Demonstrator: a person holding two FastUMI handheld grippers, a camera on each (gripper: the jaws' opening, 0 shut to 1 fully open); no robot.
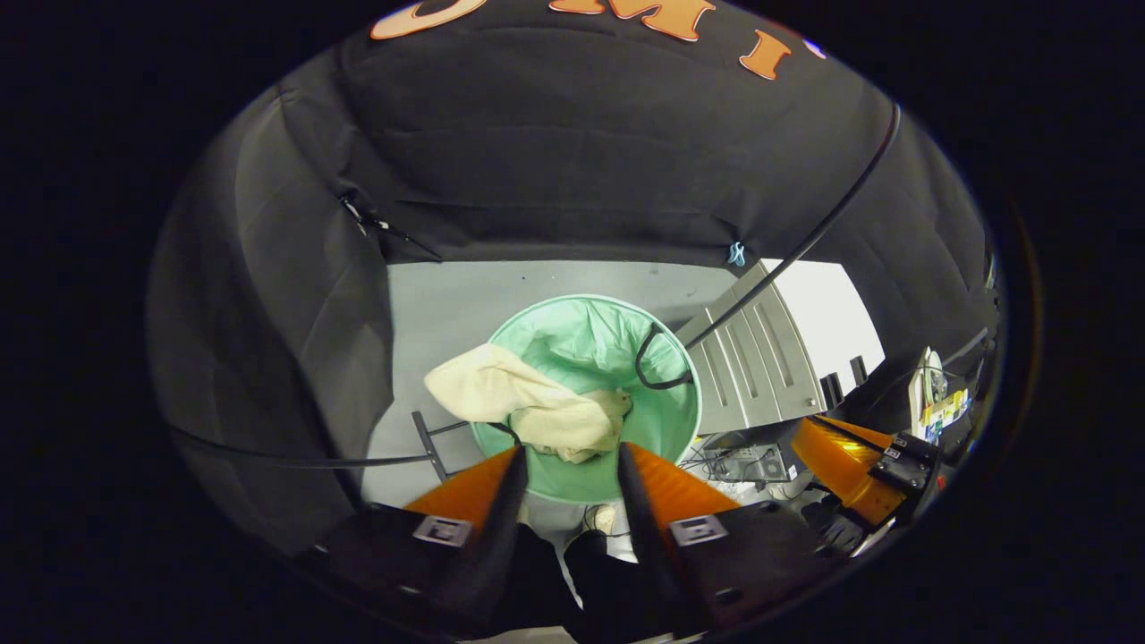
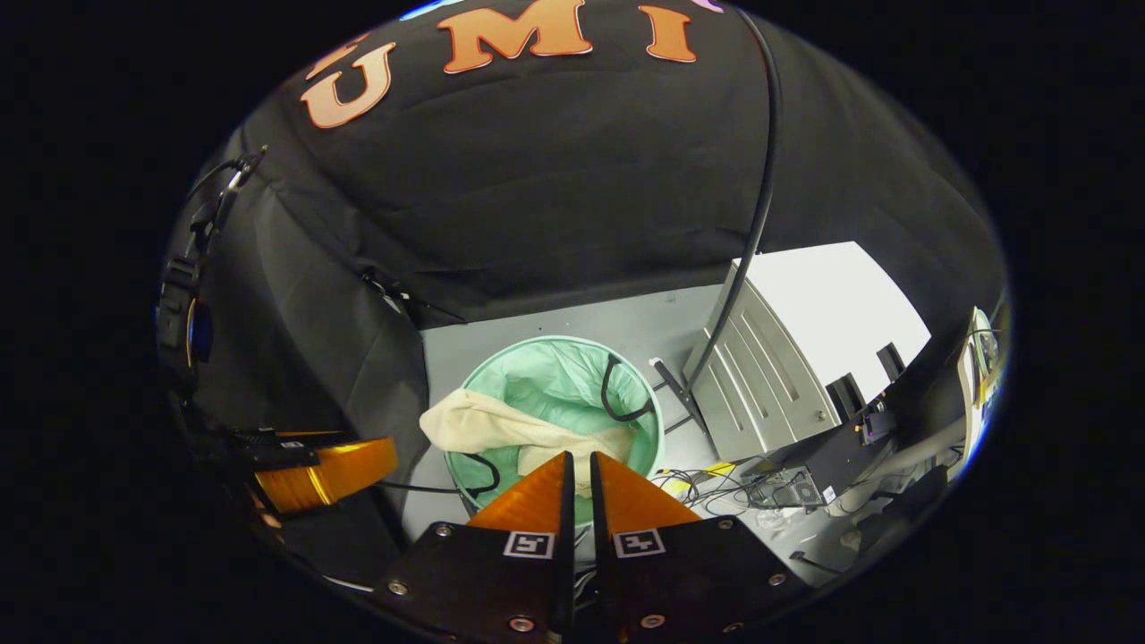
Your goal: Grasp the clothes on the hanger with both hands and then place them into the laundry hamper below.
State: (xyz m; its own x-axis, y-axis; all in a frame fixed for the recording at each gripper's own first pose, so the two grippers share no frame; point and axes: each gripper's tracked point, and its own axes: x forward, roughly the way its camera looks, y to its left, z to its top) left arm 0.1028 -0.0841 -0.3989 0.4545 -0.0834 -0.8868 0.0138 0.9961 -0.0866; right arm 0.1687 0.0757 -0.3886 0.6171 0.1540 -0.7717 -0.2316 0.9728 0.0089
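Over hamper (image 1: 680,420) rim, cream garment (image 1: 528,407) draped, crumpled, half inside

Cream garment (image 1: 528,407): soft, crumpled cloth, draped over the hamper's rim at about 8 o'clock in the left gripper view, one end hanging outside, the rest slumped inside. Same lie in the right gripper view (image 2: 501,429).

Hamper (image 1: 666,331): round, pale green, open-topped, lined with loose green fabric, upright on the grey floor; a black loop handle shows on its rim at 3 o'clock.
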